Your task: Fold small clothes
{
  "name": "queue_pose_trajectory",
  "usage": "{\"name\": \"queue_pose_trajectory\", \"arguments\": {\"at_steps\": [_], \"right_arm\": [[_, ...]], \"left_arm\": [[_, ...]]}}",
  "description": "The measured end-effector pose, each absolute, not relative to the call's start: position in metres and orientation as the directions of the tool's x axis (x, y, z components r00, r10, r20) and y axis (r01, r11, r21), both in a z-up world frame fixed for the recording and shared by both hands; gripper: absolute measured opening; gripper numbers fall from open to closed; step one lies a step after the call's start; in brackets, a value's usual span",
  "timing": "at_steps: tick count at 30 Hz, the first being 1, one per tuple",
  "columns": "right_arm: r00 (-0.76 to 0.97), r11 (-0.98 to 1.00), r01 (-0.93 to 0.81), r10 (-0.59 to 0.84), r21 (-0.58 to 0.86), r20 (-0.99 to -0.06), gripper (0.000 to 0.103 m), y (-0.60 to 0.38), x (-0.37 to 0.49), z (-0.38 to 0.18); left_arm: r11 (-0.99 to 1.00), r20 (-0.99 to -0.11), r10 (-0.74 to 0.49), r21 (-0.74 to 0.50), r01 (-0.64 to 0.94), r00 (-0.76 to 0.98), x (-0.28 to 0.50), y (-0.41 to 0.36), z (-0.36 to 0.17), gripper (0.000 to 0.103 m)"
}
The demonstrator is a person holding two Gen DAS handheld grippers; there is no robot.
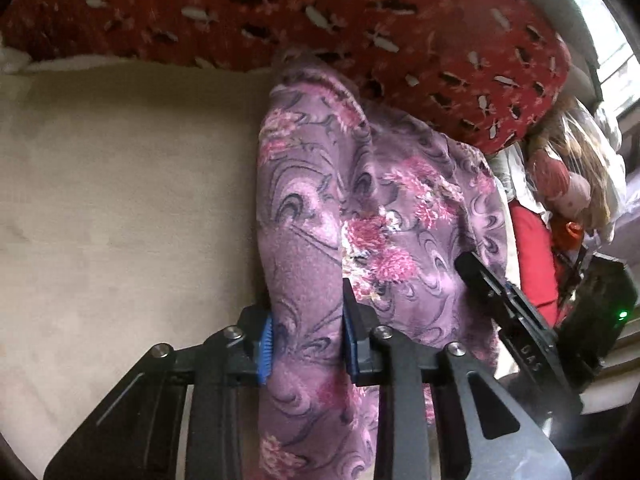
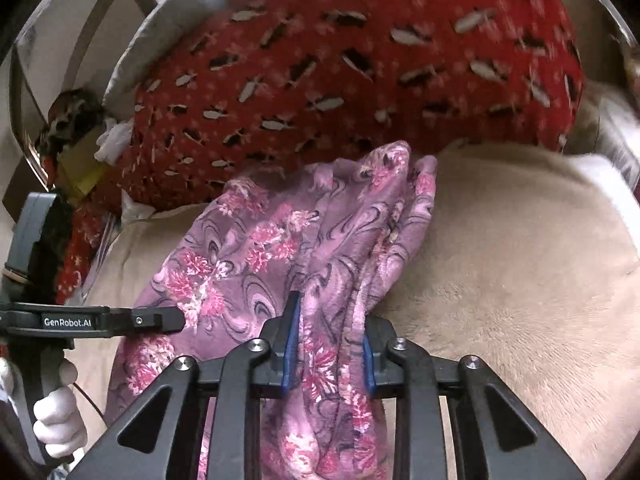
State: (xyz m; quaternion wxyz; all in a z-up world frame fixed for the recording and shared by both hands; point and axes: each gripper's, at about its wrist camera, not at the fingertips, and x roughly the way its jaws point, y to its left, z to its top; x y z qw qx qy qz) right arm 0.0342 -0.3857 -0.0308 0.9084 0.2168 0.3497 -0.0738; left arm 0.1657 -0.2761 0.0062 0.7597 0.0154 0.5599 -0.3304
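Note:
A purple fleece garment (image 1: 360, 208) with pink flowers hangs bunched between both grippers above a beige blanket (image 1: 120, 200). My left gripper (image 1: 308, 332) is shut on a thick fold of its edge, with the cloth running down between the blue pads. My right gripper (image 2: 330, 344) is shut on another bunched edge of the same garment (image 2: 256, 256). The right gripper shows in the left wrist view (image 1: 504, 300) at the cloth's right side. The left gripper shows in the right wrist view (image 2: 120, 322) at the cloth's left side.
A red patterned quilt (image 2: 340, 72) lies piled behind the garment, and also shows in the left wrist view (image 1: 360, 12). A doll (image 1: 560, 184) and red cloth (image 1: 532, 256) sit to the right. The beige blanket (image 2: 520, 280) spreads to the right.

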Motion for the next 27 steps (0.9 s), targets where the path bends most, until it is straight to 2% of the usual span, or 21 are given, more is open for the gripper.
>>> {"name": "queue_pose_trajectory", "arguments": {"at_steps": [6, 12, 21, 25, 27], "right_arm": [[0.765, 0.904, 0.247, 0.039, 0.348, -0.643, 0.025, -0.350, 0.017, -0.006], [0.766, 0.893, 0.216, 0.096, 0.394, -0.636, 0.025, -0.308, 0.006, -0.006], [0.747, 0.847, 0.192, 0.202, 0.497, -0.633, 0.025, -0.256, -0.005, -0.035], [0.679, 0.827, 0.275, 0.193, 0.490, -0.708, 0.028, -0.249, -0.011, -0.075], [0.695, 0.791, 0.292, 0.212, 0.539, -0.687, 0.031, -0.257, -0.018, -0.078]], "left_arm": [[0.789, -0.843, -0.484, -0.304, 0.534, 0.235, 0.146, -0.234, 0.034, 0.024], [0.810, -0.844, -0.457, -0.264, 0.523, 0.282, 0.130, -0.193, 0.043, 0.025], [0.840, -0.870, -0.437, -0.304, 0.450, 0.228, 0.113, -0.113, -0.001, 0.026], [0.849, -0.888, -0.428, -0.333, 0.410, 0.167, 0.117, -0.094, -0.031, 0.034], [0.837, -0.874, -0.455, -0.356, 0.415, 0.169, 0.116, -0.084, -0.026, 0.034]]}}
